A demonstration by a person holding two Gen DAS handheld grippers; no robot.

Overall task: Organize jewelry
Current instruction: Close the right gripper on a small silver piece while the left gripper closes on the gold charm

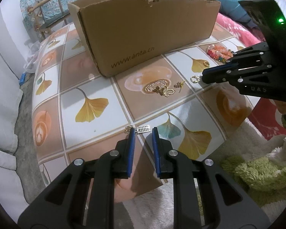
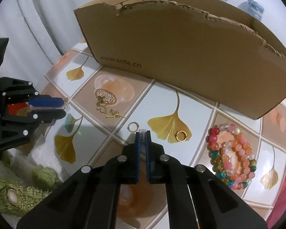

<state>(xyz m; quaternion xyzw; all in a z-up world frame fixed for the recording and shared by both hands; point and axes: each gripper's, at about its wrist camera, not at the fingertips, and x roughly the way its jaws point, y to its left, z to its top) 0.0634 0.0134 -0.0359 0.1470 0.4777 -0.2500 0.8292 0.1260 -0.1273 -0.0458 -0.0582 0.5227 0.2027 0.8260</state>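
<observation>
Right hand-held gripper (image 2: 143, 133) clamped shut on small silver charm (image 2: 142, 132) at very tip; left hand-held gripper (image 1: 143, 133) slightly open, empty. Risk: charm slipping out before reaching cardboard box (image 2: 181, 57).

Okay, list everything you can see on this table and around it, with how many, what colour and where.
cardboard box: one, brown, back of table, top open
tablecloth: one, ginkgo-leaf and coffee tiles, covering table
beaded bracelets: a pile, count unclear, pink, orange and teal, right side
hoop earrings: two, gold; one on a leaf print, the other just ahead of the right gripper
gold charms: a small cluster, mid-table
abacus charm: one, silver, lying on the cloth
gold trinket: one, beside the abacus charm
fluffy fabric: green, near edge, with a pale oval brooch
left gripper: black, blue pads, open around the abacus charm
right gripper: shut on a small silver charm
</observation>
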